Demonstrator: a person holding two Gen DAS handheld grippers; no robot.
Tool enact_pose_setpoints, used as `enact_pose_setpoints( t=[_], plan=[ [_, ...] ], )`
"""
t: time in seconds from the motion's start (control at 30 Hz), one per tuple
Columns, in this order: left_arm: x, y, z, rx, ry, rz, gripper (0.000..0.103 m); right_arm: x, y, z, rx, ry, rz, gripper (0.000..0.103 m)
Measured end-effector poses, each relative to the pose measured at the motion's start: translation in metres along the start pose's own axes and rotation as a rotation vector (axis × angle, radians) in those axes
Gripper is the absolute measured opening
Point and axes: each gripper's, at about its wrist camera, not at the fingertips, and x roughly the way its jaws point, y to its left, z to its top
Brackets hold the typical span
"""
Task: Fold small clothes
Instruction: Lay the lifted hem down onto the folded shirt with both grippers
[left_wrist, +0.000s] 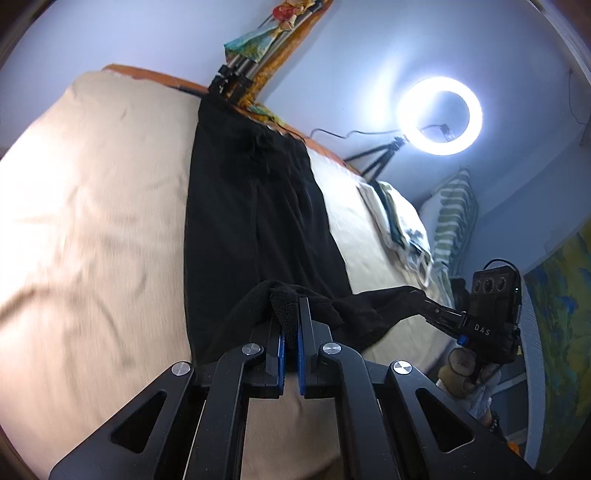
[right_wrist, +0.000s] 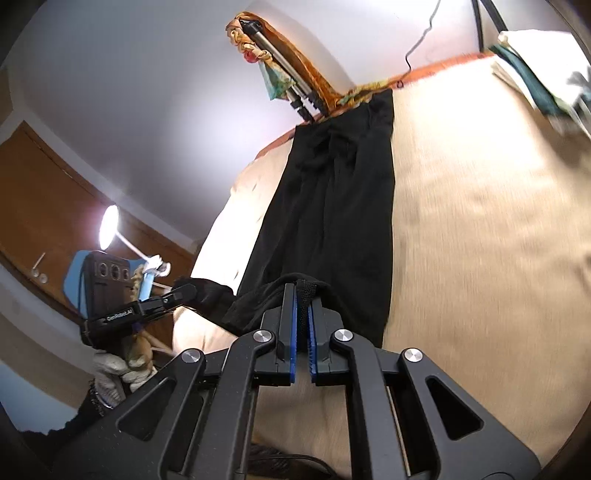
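Note:
A long black garment (left_wrist: 258, 206) lies stretched along the beige bed sheet (left_wrist: 92, 221), running away from me. My left gripper (left_wrist: 291, 299) is shut on one corner of its near edge, and the cloth bunches up between the blue pads. To the right, my right gripper (left_wrist: 421, 295) clamps the other near corner, so the edge hangs lifted between the two. In the right wrist view the right gripper (right_wrist: 303, 291) is shut on the black garment (right_wrist: 332, 206), and the left gripper (right_wrist: 188, 290), held by a gloved hand (right_wrist: 110, 365), pinches the cloth at the left.
A lit ring light (left_wrist: 439, 114) on a tripod stands behind the bed. A stack of folded clothes (left_wrist: 399, 218) and a striped pillow (left_wrist: 454, 214) lie at the right side. A folded tripod (right_wrist: 280, 74) leans at the far end. A wooden door (right_wrist: 55, 206) and a lamp (right_wrist: 109, 225) are at the left.

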Motion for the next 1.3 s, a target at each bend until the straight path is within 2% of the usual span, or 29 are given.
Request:
enact_pose_setpoints(
  t=[0.23, 0.53, 0.6, 0.67, 0.73, 0.87, 1.03, 1.13, 1.3],
  plan=[
    [0.034, 0.022, 0.028, -0.018, 0.006, 0.047, 0.003, 0.044, -0.026, 0.038, 0.028, 0.033, -0.057, 0.006],
    [0.049, 0.041, 0.039, -0.041, 0.018, 0.084, 0.003, 0.081, -0.048, 0.052, 0.061, 0.095, -0.099, 0.006],
    [0.049, 0.044, 0.042, -0.050, 0.024, 0.105, 0.009, 0.080, -0.049, 0.054, 0.059, 0.101, -0.108, 0.011],
    [0.043, 0.046, 0.045, -0.054, 0.011, 0.107, 0.010, 0.071, -0.048, 0.056, 0.051, 0.070, -0.119, 0.021],
    [0.034, 0.046, 0.045, -0.050, -0.010, 0.098, 0.010, 0.059, -0.044, 0.053, 0.029, 0.048, -0.128, 0.022],
    [0.025, 0.040, 0.042, 0.013, -0.016, 0.097, 0.010, 0.046, -0.027, 0.043, -0.051, 0.047, -0.119, 0.022],
    [0.022, 0.026, 0.028, 0.133, 0.018, 0.110, 0.010, 0.054, -0.006, 0.026, -0.151, 0.114, -0.086, 0.022],
    [0.031, 0.022, 0.022, 0.180, 0.077, 0.096, 0.010, 0.070, 0.000, 0.021, -0.190, 0.169, -0.048, 0.022],
    [0.062, 0.025, 0.017, 0.226, 0.165, 0.180, 0.010, 0.094, -0.005, 0.019, -0.216, 0.221, -0.085, 0.022]
  ],
)
